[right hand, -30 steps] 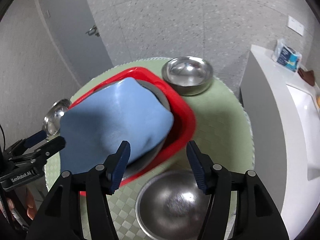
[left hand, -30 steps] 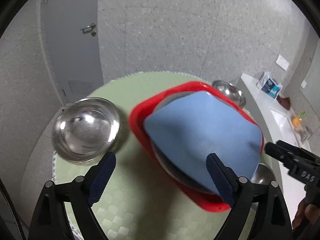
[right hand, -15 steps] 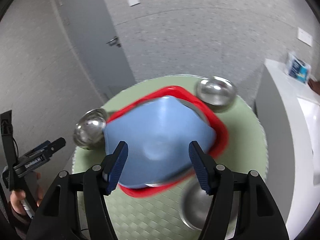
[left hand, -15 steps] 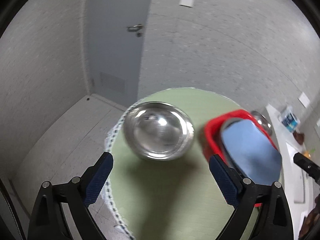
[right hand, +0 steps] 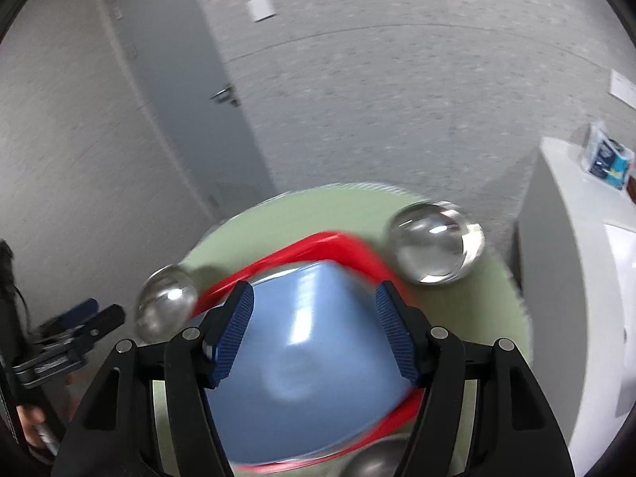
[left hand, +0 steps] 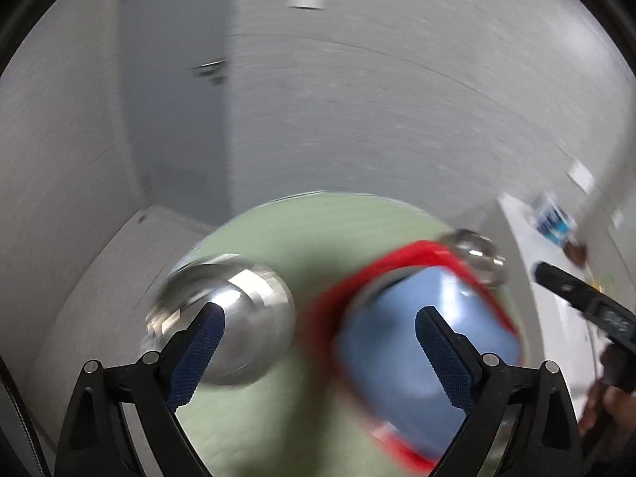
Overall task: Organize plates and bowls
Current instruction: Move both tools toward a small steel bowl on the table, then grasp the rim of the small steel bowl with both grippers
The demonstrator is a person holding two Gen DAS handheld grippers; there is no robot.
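A blue plate [right hand: 302, 369] lies on top of a grey plate inside a red plate [right hand: 338, 250] on the round green table [right hand: 469, 302]. It also shows in the left wrist view [left hand: 401, 342]. Steel bowls stand around it: one at the left [left hand: 238, 318], also in the right wrist view [right hand: 167, 302], one at the back right [right hand: 433, 246], and one at the near edge [right hand: 373, 461]. My left gripper [left hand: 318, 349] is open above the table between the left bowl and the plates. My right gripper [right hand: 314, 334] is open over the blue plate. Both views are blurred.
A white counter [right hand: 588, 278] with a blue packet [right hand: 608, 159] stands right of the table. A grey door [right hand: 187, 91] and speckled wall lie behind. The left gripper shows at the left of the right wrist view [right hand: 67, 342].
The left gripper swung left toward the left bowl, then back right. The right gripper pulled back and rose, then came down over the blue plate. Both stayed open.
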